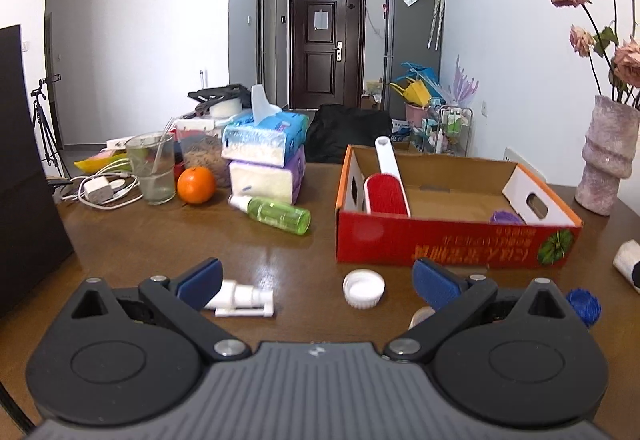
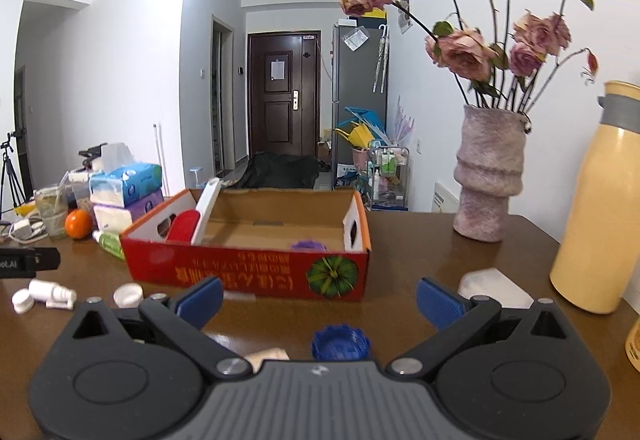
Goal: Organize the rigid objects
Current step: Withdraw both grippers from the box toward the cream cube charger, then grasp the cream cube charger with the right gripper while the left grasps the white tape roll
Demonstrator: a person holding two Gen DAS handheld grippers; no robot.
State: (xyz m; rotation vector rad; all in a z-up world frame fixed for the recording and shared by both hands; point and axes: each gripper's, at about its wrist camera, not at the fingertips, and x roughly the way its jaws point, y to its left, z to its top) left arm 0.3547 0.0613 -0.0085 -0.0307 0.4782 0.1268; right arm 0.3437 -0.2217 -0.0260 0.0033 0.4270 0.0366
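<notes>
With both grippers spread wide and empty, the white cap lay between the left gripper fingers and the blue cap between the right gripper fingers, so each was best centred before closing.

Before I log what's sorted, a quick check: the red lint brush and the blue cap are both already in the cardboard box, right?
Only half right. The red lint brush is in the cardboard box, leaning on its left wall. The blue cap is not: the right wrist view shows it on the table in front of the box, between the open fingers of the right gripper.
</notes>
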